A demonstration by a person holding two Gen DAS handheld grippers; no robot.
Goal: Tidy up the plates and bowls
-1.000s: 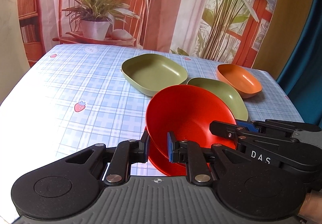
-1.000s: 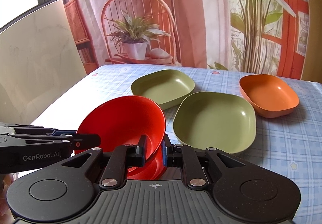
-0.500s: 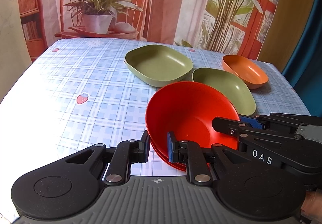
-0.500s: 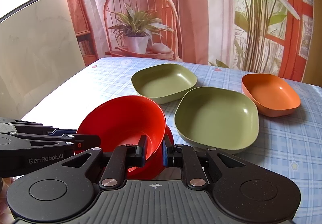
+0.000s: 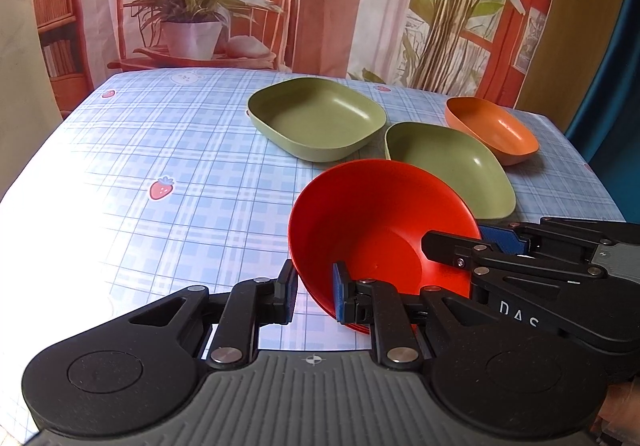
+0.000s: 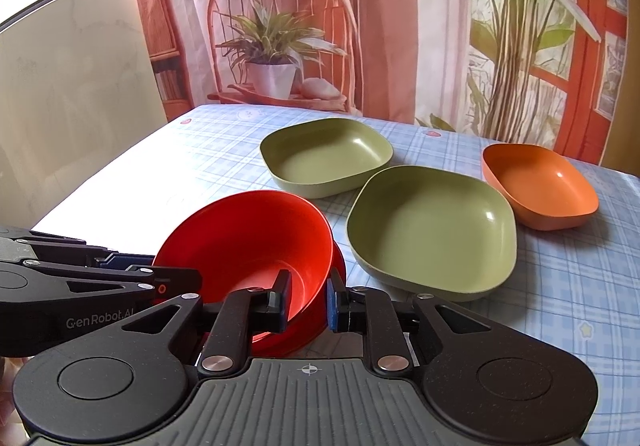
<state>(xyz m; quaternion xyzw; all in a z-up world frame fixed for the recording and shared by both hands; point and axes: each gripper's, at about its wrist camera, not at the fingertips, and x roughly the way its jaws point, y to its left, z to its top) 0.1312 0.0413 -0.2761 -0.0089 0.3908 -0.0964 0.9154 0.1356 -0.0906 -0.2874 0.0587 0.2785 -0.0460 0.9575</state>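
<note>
Grippers, left gripper (image 5: pixel 314 292) and right gripper (image 6: pixel 306 302), clamp red bowl (image 5: pixel 376 230).

Red bowl (image 5: pixel 372 221); green plates (image 5: pixel 316 117) — orange bowl (image 5: pixel 492 129); blue-checked tablecloth (image 5: pixel 160 141).

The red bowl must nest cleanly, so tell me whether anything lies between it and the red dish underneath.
Nothing visible does. The red bowl already sits, tilted, inside the lower red dish, rim close to rim. The two green plates and the orange bowl lie apart, farther back on the table.
</note>
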